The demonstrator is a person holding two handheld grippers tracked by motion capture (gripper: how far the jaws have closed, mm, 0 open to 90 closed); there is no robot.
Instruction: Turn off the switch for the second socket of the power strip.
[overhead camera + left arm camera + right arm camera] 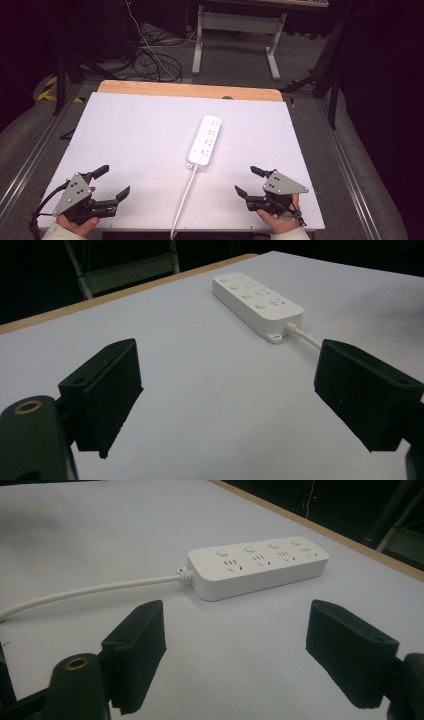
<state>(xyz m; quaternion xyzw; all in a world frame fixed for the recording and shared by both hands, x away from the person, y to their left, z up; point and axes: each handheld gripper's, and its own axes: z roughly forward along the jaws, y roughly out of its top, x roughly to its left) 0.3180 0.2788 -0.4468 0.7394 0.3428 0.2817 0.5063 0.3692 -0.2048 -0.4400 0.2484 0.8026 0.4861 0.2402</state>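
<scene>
One oblong glossy plastic pwr strip point(205, 140)

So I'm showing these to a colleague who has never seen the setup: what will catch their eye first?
Probably the white power strip, lying alone near the middle of the pale table, its cord running back to the near edge. Next, the two black claws at the near corners, the left claw and the right claw, both open, holding nothing and apart from the strip.

No readable text, label or number on any surface.
</scene>
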